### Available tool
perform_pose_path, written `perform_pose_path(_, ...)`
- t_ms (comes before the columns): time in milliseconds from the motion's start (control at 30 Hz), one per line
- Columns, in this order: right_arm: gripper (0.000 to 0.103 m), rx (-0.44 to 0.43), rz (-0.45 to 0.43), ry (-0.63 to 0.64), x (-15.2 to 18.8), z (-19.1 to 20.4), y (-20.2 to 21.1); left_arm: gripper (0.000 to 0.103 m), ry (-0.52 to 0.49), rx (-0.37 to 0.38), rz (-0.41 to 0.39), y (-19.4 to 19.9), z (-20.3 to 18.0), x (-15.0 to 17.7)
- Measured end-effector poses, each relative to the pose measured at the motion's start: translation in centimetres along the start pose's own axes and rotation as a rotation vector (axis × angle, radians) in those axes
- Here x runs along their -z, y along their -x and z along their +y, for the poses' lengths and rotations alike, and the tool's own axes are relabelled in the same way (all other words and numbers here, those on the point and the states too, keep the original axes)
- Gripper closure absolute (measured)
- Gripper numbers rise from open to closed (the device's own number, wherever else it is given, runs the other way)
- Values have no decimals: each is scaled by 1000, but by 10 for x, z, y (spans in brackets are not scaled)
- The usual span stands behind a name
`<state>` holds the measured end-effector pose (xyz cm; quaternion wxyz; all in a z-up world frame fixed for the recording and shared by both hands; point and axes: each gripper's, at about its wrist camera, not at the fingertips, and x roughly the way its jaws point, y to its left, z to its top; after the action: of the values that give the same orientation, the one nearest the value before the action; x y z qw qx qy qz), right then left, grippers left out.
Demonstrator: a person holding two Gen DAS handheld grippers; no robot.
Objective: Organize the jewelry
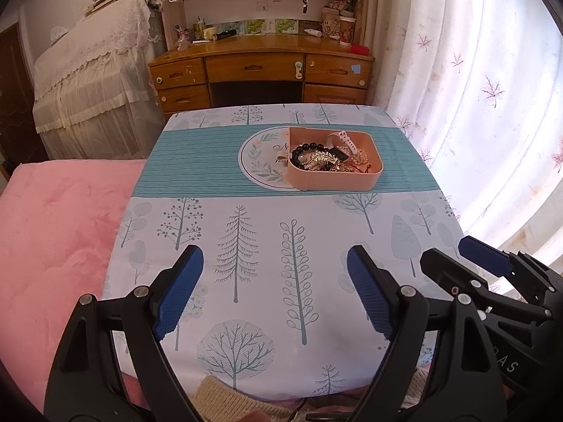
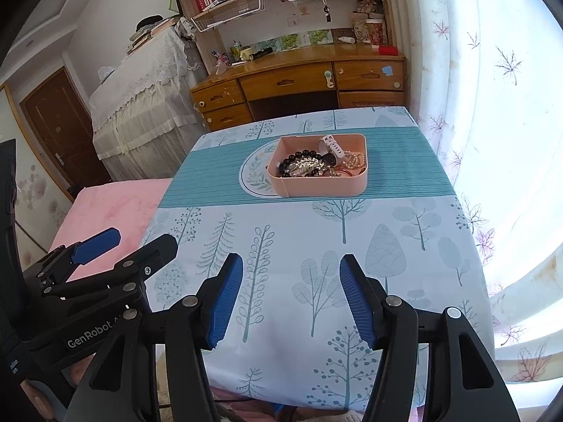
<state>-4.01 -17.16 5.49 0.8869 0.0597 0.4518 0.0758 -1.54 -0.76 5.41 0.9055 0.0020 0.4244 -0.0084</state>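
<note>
A pink box stands on the far half of the table, partly over a round floral mat. It holds a tangle of jewelry: a black bead bracelet, a white watch and a pearl bracelet. My left gripper hovers open over the near tablecloth with nothing between its blue pads. My right gripper hangs beside it, also open and empty. Both are well short of the box.
The table wears a tree-print cloth with a teal striped band. A pink blanket lies to the left. A wooden desk with shelves stands behind, lace-covered furniture at back left, and a white curtain on the right.
</note>
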Motion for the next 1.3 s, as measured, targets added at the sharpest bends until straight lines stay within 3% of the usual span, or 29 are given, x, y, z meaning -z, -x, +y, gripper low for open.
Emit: perform_pose_path(1300, 45, 3, 23, -7, 2, -8, -9, 21, -7, -11, 29, -15, 11, 3)
